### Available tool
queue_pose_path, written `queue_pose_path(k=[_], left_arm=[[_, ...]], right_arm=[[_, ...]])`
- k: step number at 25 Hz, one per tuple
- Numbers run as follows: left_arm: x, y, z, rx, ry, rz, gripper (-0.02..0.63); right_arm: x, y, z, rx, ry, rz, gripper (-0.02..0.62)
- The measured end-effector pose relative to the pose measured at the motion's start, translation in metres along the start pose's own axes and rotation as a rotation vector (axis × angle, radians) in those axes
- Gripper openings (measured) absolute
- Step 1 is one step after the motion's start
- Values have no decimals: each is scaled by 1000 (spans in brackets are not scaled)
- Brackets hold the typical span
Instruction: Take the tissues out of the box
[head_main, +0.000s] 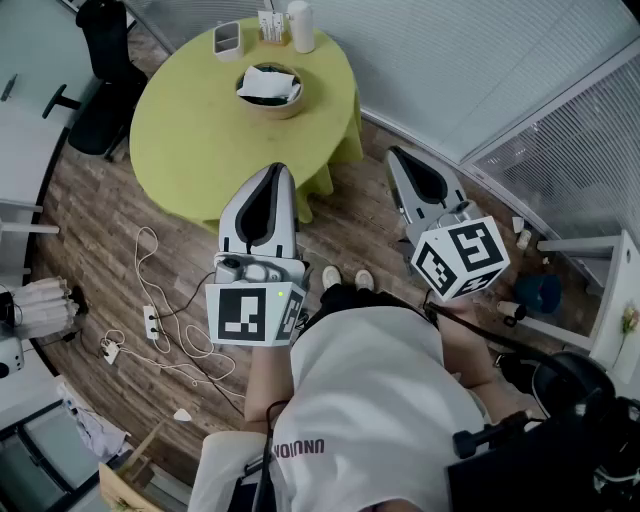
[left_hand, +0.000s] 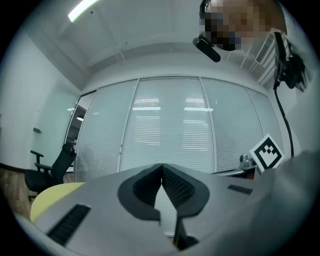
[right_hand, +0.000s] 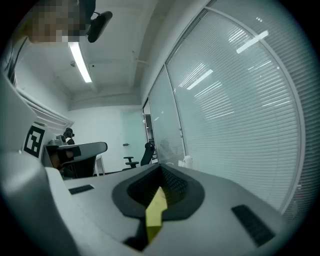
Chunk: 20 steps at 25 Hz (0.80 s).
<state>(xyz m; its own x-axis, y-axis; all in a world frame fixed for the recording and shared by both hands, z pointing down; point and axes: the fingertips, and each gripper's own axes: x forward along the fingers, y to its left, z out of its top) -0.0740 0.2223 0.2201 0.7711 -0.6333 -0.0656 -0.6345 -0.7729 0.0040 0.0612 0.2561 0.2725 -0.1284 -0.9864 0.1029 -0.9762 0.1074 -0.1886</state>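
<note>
Head view, left to right.

- Office chair (head_main: 103, 70): black, on the wood floor (head_main: 95, 250) just off the left edge of the table.
- White cable (head_main: 165, 300): loose on the floor below the table's left edge.
- Table (head_main: 190, 140): round, under a yellow-green cloth.
- Far edge of the table: a small grey container (head_main: 227, 38), a small rack (head_main: 270, 25) and a white cylinder (head_main: 300, 25), in a row.
- Tissue holder (head_main: 270, 112): a round, tan-rimmed bowl near the table's middle, somewhat toward the far edge.
- Tissues (head_main: 262, 82): white, lying in the tissue holder. Neither gripper touches them.
- Left gripper (head_main: 278, 168): held about level, its tips over the near edge of the table and well apart from the tissue holder. In its own view the left gripper (left_hand: 161, 166) has its jaw tips pressed together with nothing between them. The blinds show through the narrow slit lower down.
- Right gripper (head_main: 393, 152): to the right of the table's right edge, over the floor, near the hanging cloth corner. In its own view the right gripper (right_hand: 160, 167) has its jaws closed together and empty. A sliver of yellow-green shows through the slit below the tips.
- Glass wall with blinds (head_main: 480, 60): runs along the right side.
</note>
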Motion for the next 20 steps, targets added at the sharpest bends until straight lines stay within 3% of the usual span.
queue_pose_path(k=[20], left_arm=[[0, 7, -4, -11, 5, 9, 15]], right_arm=[[8, 1, -5, 9, 8, 7, 18]])
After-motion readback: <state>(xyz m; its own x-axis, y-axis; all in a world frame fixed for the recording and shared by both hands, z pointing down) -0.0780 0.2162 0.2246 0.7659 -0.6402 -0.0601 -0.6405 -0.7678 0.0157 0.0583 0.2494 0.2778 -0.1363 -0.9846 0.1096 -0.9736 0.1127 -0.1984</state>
